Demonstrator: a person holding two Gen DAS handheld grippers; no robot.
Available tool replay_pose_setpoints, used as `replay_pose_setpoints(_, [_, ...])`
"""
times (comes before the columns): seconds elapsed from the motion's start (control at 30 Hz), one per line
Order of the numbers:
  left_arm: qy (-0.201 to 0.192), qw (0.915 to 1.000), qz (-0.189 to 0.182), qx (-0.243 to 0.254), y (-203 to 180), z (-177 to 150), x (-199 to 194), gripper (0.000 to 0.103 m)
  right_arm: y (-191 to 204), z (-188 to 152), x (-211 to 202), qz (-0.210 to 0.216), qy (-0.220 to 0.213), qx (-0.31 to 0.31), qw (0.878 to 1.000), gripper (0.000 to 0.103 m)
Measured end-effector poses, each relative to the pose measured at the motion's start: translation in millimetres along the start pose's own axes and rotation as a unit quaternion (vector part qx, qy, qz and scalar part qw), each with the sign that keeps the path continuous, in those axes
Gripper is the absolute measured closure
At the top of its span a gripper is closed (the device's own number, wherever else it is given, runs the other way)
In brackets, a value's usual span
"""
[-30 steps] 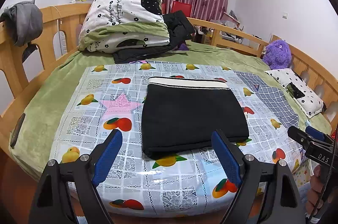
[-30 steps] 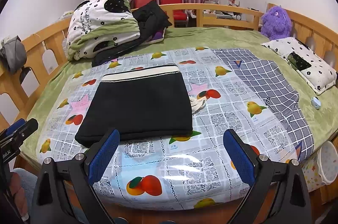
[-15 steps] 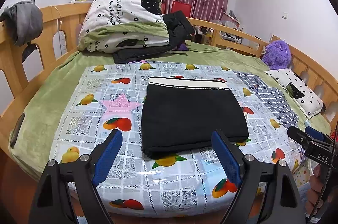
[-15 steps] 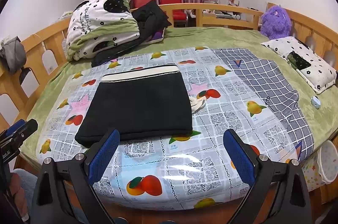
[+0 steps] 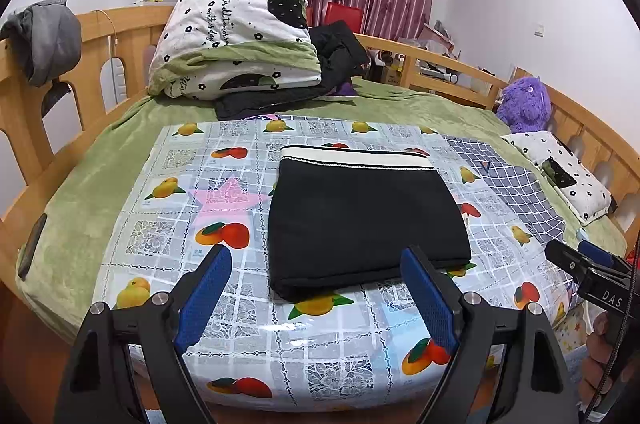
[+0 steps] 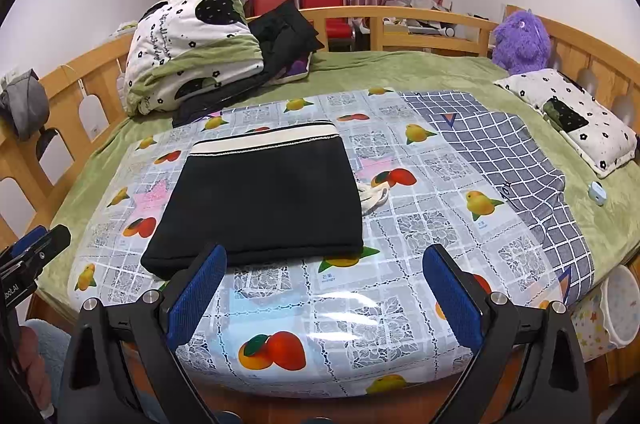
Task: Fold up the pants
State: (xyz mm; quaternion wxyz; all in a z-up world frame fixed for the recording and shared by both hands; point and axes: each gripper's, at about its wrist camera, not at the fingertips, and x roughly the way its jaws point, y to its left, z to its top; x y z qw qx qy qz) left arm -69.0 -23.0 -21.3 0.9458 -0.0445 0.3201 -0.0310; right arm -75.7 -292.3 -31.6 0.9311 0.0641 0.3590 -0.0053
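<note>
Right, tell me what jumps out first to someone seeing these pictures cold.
The folded black pants lie in the middle of the fruit-print sheet, white waistband at the far edge. Both open grippers, left and right, hang near the bed's edge, touching nothing. Behind, a rolled quilt sits far left and a purple plush at the far right rail.

The bed [image 6: 400,64] has a wooden rail and a green blanket [image 6: 420,72]. A fruit-print plastic sheet [image 6: 420,224] covers the near edge. The folded black pants [image 6: 260,200] lie on the sheet, white waistband toward the far edge. A checked cloth [image 6: 516,160] lies toward the right edge. A folded quilt [image 6: 192,44] occupies the far left corner. A purple plush toy [image 6: 520,36] and spotted pillow [image 6: 576,116] lie along the right edge.
</note>
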Motion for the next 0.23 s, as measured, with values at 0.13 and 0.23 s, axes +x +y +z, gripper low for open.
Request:
replay_pose_setpoints(0.13, [0.0,1.0,0.001,0.0,-0.5,-0.4,-0.2,0.017,0.1,-0.5,-0.4,-0.001,0.0,0.0,1.0,0.006])
replay_pose_setpoints(0.23, [0.0,1.0,-0.001,0.004,-0.3,-1.0,-0.5,0.017,0.4,-0.9,-0.3,-0.002,0.0,0.0,1.0,0.006])
